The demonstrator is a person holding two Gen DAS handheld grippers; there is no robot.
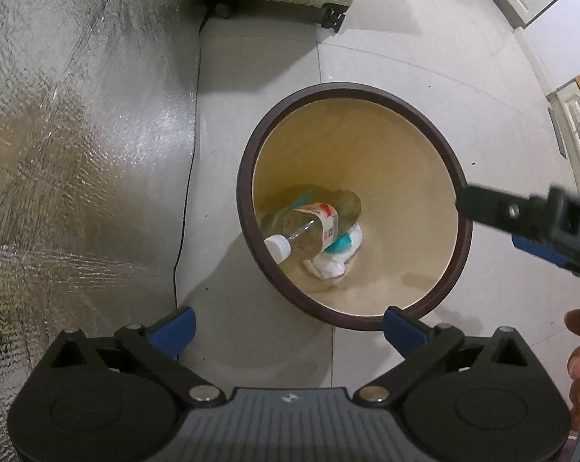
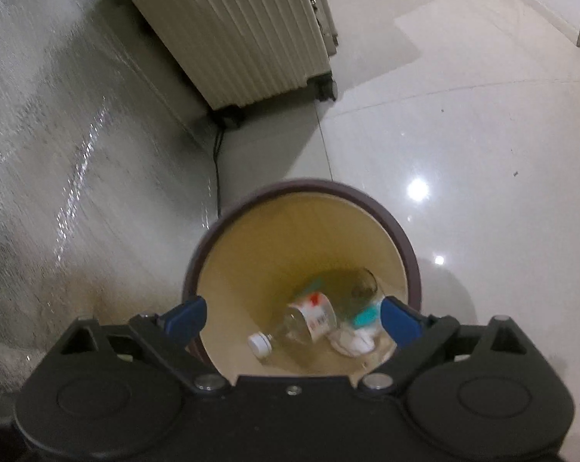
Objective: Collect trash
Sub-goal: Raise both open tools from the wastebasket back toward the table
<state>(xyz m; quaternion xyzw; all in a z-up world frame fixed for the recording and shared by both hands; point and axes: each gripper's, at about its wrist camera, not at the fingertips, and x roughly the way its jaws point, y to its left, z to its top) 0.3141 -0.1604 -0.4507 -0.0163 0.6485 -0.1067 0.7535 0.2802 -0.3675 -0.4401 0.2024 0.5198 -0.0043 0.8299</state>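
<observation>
Lying in bin, bottle below right gripper jaws, spread wide, empty; left gripper likewise.

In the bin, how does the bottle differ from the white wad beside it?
The bottle is clear, rigid and long, with a white cap and a red-printed label; the wad is white, soft and crumpled. The bottle leans cap-up against the bin wall; the wad lies on the bottom. Both are inside the bin.
</observation>
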